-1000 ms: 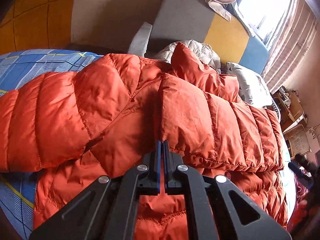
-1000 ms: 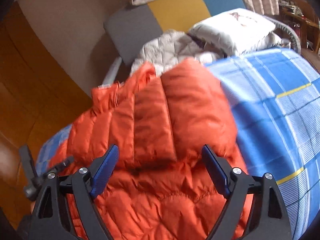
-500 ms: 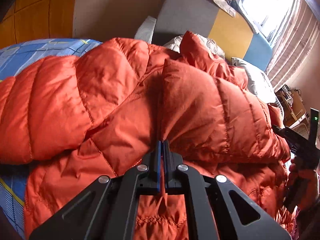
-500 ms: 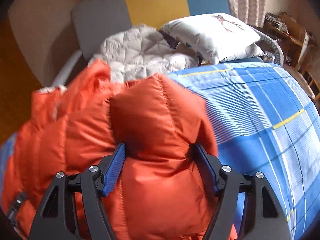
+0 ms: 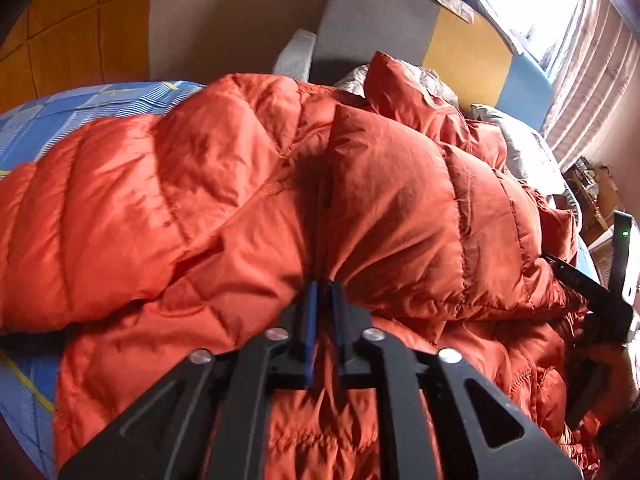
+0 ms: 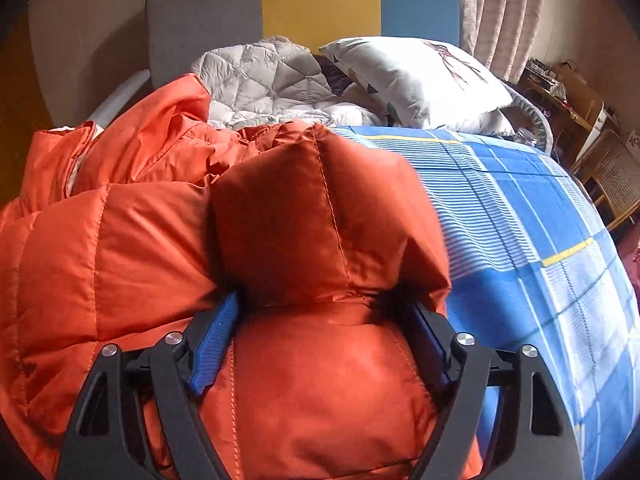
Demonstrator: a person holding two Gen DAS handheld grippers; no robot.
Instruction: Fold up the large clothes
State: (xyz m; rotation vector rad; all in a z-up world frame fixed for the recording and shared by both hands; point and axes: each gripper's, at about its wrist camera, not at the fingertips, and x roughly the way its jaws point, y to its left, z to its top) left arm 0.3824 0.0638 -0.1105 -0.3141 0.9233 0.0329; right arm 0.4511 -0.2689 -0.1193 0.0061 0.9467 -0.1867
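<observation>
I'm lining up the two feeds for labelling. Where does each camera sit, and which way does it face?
Left wrist: on the left gripper, looking down along its fingers over the orange down jacket toward the headboard; its jaws are opening, a fold between them; the right gripper shows at the right edge.
Right wrist: on the right gripper, facing the headboard, pillow and blue plaid sheet; jaws opening around a puffy jacket section.
Shared: jacket, sheet, headboard, pillow.

A white pillow [image 6: 420, 80] and grey quilt [image 6: 264, 76] lie beside the headboard [image 6: 320, 0].
</observation>
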